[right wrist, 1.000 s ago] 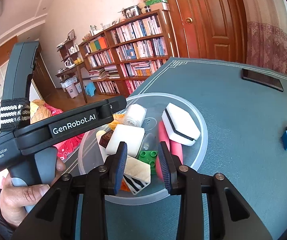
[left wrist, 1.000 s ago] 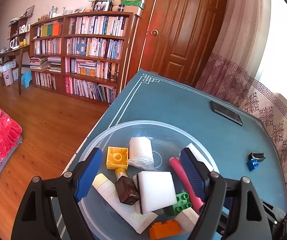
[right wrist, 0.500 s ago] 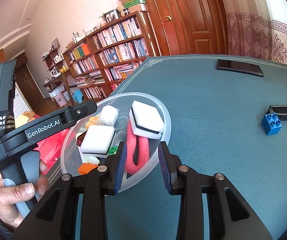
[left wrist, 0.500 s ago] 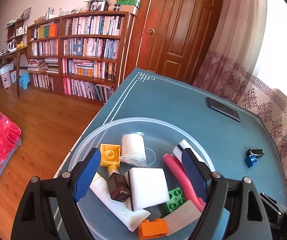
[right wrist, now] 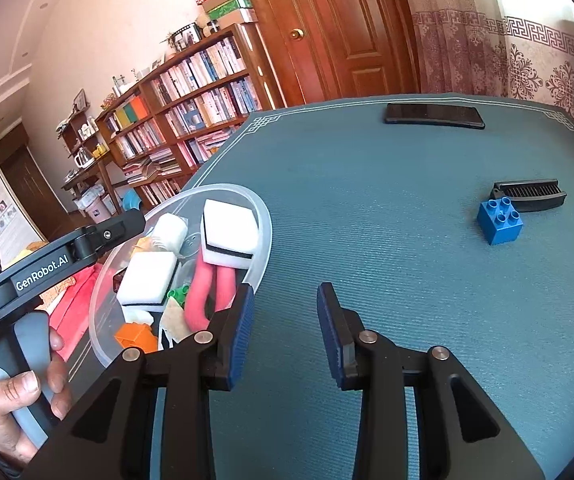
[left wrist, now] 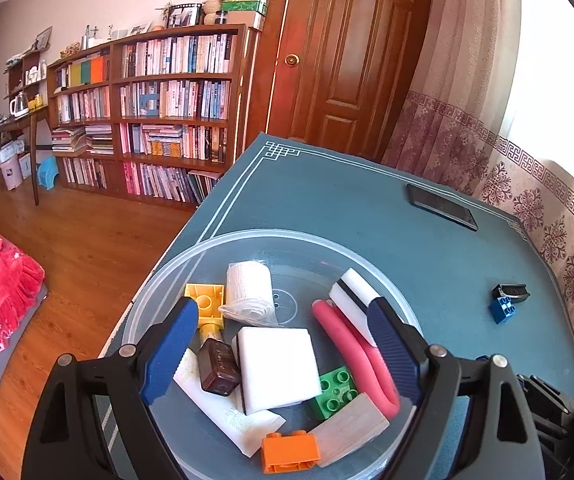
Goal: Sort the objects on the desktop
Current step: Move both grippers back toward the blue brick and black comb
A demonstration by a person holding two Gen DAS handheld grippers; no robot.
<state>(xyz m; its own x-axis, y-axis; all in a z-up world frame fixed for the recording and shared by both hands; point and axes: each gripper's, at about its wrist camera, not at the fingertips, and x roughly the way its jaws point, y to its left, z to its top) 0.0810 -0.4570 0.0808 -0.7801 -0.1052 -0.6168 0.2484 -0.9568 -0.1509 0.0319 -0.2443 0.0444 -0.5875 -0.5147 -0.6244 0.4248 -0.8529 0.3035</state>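
Clear round plastic bowl (left wrist: 247, 240) sits at the near left edge of my tabletop (right wrist: 367, 200). Inside it: yellow brick (left wrist: 203, 300), gauze roll (left wrist: 248, 290), brown bottle (left wrist: 217, 368), white tube (left wrist: 227, 412), white foam block (left wrist: 277, 368), green brick (left wrist: 337, 390), orange brick (left wrist: 290, 451), pale wooden piece (left wrist: 351, 428), folded pink foam stick (left wrist: 357, 354), black-and-white sponge (left wrist: 353, 296). Well apart on the cloth: blue brick (right wrist: 499, 220) touching a black comb (right wrist: 531, 193).
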